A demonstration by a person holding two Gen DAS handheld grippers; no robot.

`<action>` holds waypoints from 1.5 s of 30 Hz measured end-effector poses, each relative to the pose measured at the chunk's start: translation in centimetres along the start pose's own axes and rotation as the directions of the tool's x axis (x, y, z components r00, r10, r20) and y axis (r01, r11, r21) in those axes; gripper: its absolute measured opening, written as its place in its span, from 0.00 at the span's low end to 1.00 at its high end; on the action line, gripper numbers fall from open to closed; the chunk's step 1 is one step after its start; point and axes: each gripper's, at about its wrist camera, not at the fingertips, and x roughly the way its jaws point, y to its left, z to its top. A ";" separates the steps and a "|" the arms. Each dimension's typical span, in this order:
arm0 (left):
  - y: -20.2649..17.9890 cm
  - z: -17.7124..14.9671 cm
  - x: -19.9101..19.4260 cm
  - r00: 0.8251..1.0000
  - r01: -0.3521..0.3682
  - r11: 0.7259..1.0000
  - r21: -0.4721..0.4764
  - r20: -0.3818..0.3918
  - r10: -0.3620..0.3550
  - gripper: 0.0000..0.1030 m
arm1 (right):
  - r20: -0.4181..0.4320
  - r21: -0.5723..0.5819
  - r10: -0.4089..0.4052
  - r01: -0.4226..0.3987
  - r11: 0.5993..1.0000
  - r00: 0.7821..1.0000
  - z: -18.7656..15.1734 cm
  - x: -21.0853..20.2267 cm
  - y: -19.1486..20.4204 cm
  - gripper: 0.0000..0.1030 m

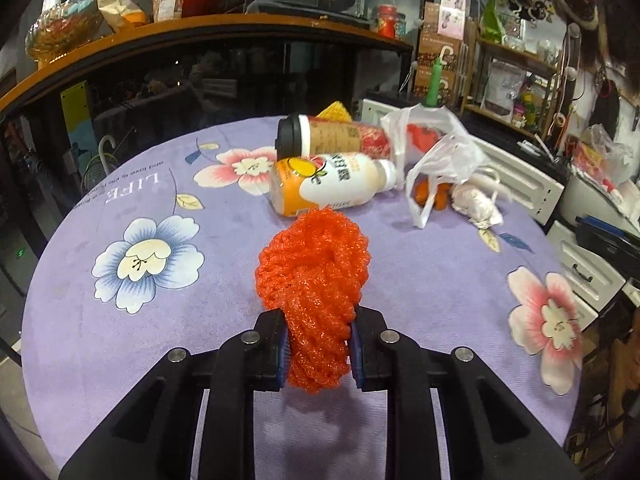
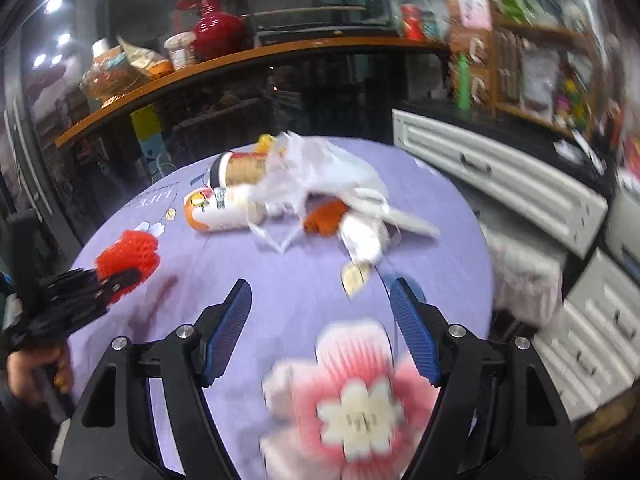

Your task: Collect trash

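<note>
My left gripper (image 1: 318,322) is shut on an orange-red foam fruit net (image 1: 316,264), held just above the purple flowered tablecloth (image 1: 160,320). The net (image 2: 128,254) and left gripper (image 2: 116,282) also show at the left of the right wrist view. Beyond it lie a paper coffee cup with a black lid (image 1: 328,136), an orange-and-white drink bottle (image 1: 328,186), a white plastic bag (image 1: 436,148) with orange peel (image 1: 430,194) and a crumpled tissue (image 1: 476,202). My right gripper (image 2: 320,304) is open and empty over the near table, short of the bag (image 2: 320,168).
White drawer cabinets (image 2: 500,184) stand close to the table's right edge. A dark glass counter with an orange top (image 1: 200,32) runs behind the table. The person's hand (image 2: 24,372) holds the left gripper at the far left. A yellow sponge-like piece (image 1: 334,110) lies behind the cup.
</note>
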 end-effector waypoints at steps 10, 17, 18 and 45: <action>-1.1 0.0 -1.0 0.998 0.056 0.998 0.021 0.040 -0.057 0.22 | -0.012 -0.087 -0.023 0.022 0.996 1.000 6.9 8.5 3.0 0.70; -0.8 -0.5 -0.8 0.995 0.091 0.996 0.005 0.040 -0.092 0.22 | -0.043 -0.141 -0.110 0.103 0.985 0.993 8.8 13.2 3.8 0.69; -0.9 -0.6 -0.9 0.995 0.095 0.995 0.005 0.041 -0.095 0.22 | -0.043 -0.146 -0.121 0.113 0.983 0.992 8.9 13.6 3.8 0.65; -5.1 -0.7 -6.2 0.975 0.179 0.982 0.060 0.125 -0.185 0.22 | 0.125 -0.081 0.006 0.004 0.997 0.992 8.3 -3.5 1.6 0.02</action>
